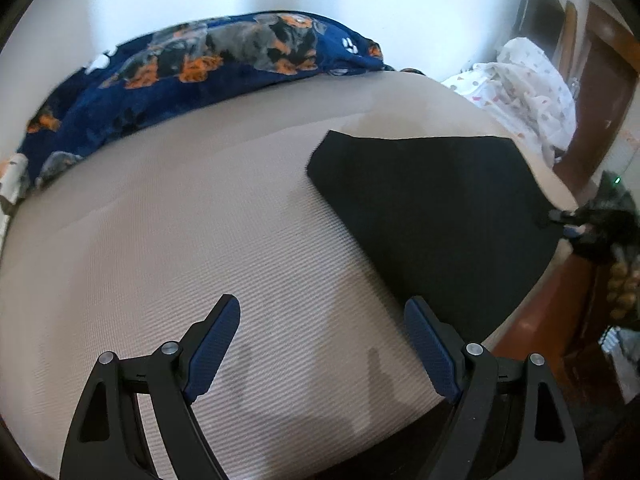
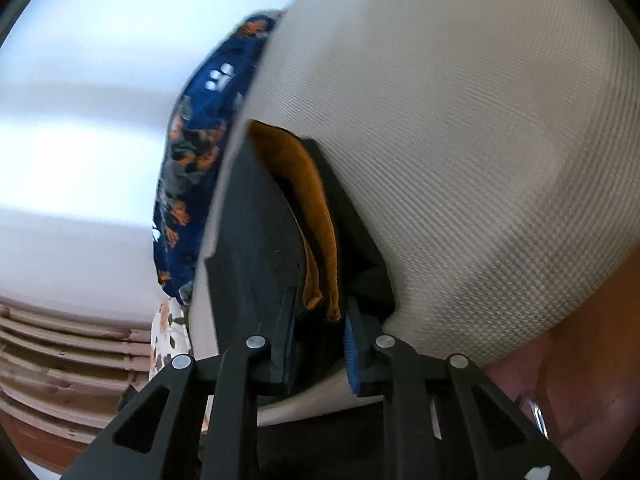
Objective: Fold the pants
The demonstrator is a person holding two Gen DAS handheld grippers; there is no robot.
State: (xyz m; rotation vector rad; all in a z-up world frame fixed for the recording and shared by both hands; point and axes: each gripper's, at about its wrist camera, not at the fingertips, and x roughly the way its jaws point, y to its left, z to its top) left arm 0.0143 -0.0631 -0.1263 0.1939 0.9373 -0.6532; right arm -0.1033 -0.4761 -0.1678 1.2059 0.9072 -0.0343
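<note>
Left gripper (image 1: 322, 354) and right gripper (image 2: 320, 338): black angular frames, blue ribbed pads, silver round pivot screws, triangular cut-outs.

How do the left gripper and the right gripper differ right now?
The left gripper is wide open with nothing between its jaws; the right gripper stands narrow, with the edge of the black pants between its jaws. The left gripper hangs over the bare beige mattress beside the pants; the right gripper sits at the pants' edge, where an orange lining shows. Both have black fingers with blue pads.
</note>
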